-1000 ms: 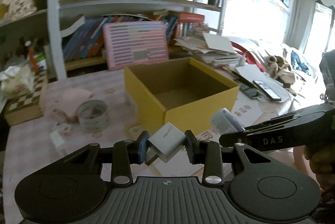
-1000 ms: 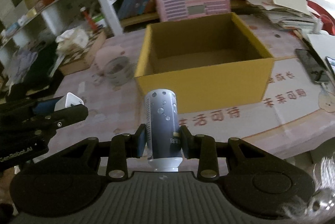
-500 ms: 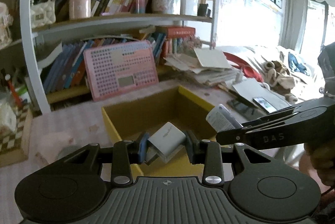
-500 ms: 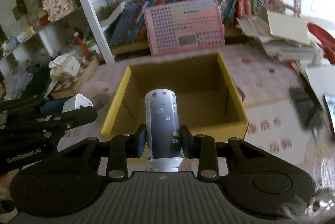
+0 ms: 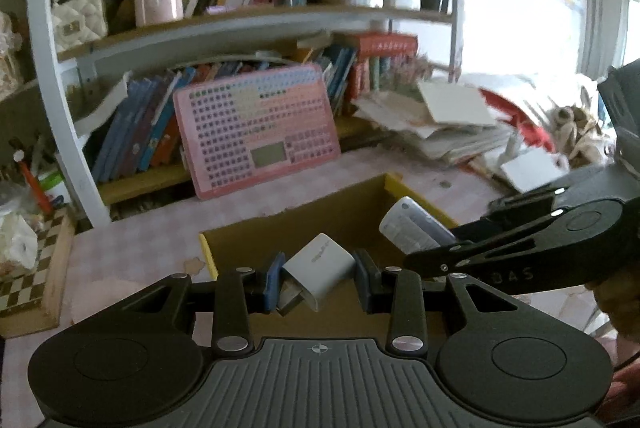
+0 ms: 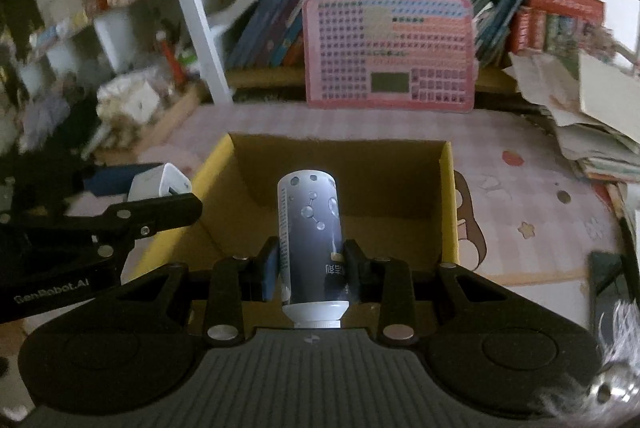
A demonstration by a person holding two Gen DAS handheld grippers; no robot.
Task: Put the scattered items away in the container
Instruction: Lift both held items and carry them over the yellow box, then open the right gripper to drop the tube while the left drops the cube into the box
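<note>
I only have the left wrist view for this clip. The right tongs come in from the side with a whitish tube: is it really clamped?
Observer: Clamped. In the right wrist view the right tongs are shut on the tube, pads against both its sides.
Operator: Which end points out?
Observer: Its white cap faces the camera; the other end points toward the yellow box.
Operator: Anything inside the box?
Observer: The floor that shows looks bare; the tube hides part.
</note>
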